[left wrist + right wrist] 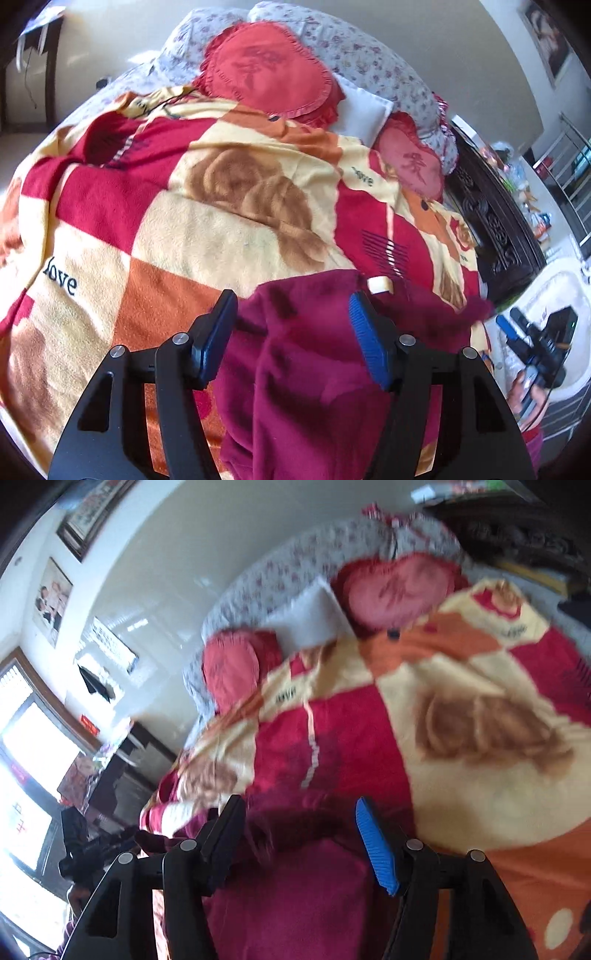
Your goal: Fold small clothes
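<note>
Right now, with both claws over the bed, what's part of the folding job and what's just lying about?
Job:
- maroon fleece garment, lying under both claws
- left claw, open
- right claw, open

Lying about:
- patterned blanket beneath the garment
- heart cushions
- white pillow
- floral pillows

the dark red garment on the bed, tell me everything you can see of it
The dark red garment is a plush, fleece-like piece in deep maroon, lying rumpled on the checked blanket at the near edge of the bed. A small cream tag shows at its far edge. Folds and creases run across it. It lies between the open fingers of the left gripper and right gripper, neither pinching it.
</note>
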### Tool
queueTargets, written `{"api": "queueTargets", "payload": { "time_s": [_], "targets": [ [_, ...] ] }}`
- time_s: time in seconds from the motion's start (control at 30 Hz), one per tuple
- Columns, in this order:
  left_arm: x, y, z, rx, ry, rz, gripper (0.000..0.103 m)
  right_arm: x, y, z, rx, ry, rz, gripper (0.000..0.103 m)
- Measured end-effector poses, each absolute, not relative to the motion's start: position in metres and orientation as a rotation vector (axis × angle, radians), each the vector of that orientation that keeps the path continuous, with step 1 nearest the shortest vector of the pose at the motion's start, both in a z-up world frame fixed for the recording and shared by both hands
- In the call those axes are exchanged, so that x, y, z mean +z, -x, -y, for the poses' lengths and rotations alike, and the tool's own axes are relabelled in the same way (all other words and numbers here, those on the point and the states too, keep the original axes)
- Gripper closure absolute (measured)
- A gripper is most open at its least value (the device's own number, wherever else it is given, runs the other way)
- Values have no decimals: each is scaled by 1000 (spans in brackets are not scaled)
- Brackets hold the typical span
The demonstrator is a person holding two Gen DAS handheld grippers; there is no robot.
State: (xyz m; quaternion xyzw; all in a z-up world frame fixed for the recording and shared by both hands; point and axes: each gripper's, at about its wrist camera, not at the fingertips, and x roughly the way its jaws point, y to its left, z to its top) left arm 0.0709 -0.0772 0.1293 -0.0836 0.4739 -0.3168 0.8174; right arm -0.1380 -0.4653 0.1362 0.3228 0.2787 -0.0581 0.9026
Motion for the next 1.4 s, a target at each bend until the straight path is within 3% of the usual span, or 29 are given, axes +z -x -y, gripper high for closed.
{"api": "queueTargets", "payload": {
  "time_s": [0.13,0.27,0.57,0.8,1.13,1.4],
  "targets": [
    [123,-57,90,-703,129,-1003,40,139,139,456,-26,-688,-585,44],
    [99,-54,120,-680,35,-1042,40,123,104,408,-27,-449,-730,52],
    [44,-82,144,-496,-37,-1094,40,67,30,423,-221,-373,-804,52],
    [46,-77,146,-481,-62,-1070,39,64,19,437,-224,-401,-810,52],
    [59,-66,138,-481,-57,-1074,39,106,75,404,-208,-354,-780,52],
    [67,-52,135,-490,-82,-1066,39,99,86,395,-225,-364,-802,52]
  ]
}}
